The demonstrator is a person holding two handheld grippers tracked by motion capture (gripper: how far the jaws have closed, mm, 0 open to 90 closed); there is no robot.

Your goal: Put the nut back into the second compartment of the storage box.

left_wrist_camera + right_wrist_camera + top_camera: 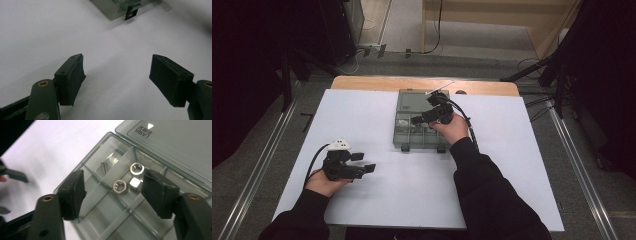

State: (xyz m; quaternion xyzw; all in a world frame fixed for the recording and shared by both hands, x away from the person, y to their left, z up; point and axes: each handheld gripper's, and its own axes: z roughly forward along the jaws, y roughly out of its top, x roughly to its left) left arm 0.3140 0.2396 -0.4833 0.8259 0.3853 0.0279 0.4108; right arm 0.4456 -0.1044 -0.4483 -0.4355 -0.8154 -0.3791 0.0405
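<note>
A clear grey compartment box (pixel 401 131) lies at the table's far middle, its lid (pixel 412 100) folded back flat. My right gripper (pixel 416 120) hovers over the box with its jaws apart and nothing pressed between the pads. In the right gripper view the right gripper (pixel 113 177) frames a compartment holding three metal nuts (pixel 120 187), one of them a nut (pixel 137 168) near the lid (pixel 175 142). A small screw (pixel 104 167) lies in the neighbouring compartment. My left gripper (pixel 363 162) rests low over the white table at the front left, open and empty (pixel 116 65).
The white table top (pixel 377 200) ends at a wooden strip (pixel 362 82) at the back. A black latch (pixel 131 12) sticks out from the box's front wall (pixel 112 11). Cables and dark stands sit on the floor beyond the table.
</note>
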